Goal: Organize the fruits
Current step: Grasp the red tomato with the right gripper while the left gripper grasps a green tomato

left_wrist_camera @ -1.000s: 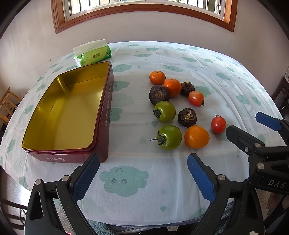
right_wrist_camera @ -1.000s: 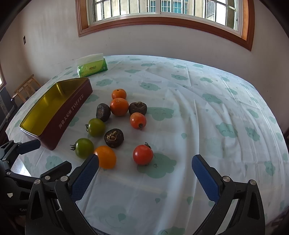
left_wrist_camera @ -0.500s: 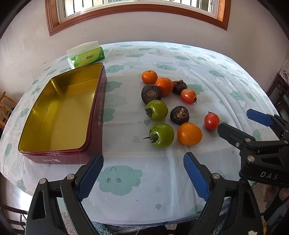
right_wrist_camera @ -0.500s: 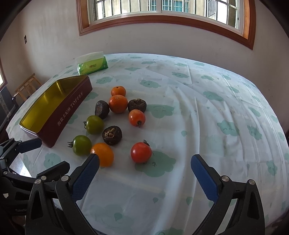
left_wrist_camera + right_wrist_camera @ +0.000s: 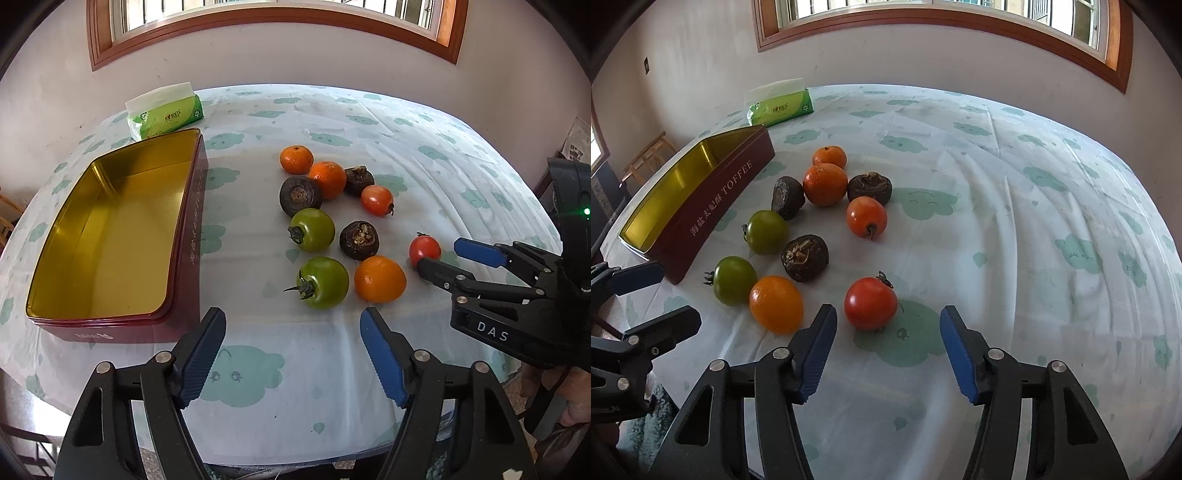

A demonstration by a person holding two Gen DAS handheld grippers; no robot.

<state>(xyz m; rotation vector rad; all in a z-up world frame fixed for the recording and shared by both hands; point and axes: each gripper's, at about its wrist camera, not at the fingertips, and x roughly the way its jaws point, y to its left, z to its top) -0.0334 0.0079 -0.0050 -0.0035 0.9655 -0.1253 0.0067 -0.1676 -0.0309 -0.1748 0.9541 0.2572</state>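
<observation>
Right gripper [image 5: 888,332] is closing with nothing yet between its jaws; the red tomato [image 5: 870,302], at 12 o'clock, is risking rolling away if clipped. Left gripper [image 5: 293,338] is closing empty.

A green tissue pack [image 5: 164,116] lies at the far left of the table, on a white tablecloth [image 5: 406,140] printed with green clouds. A wood-framed window [image 5: 960,26] is set in the white wall [image 5: 332,62]. A wooden chair [image 5: 646,157] stands beyond the table's left edge.
</observation>
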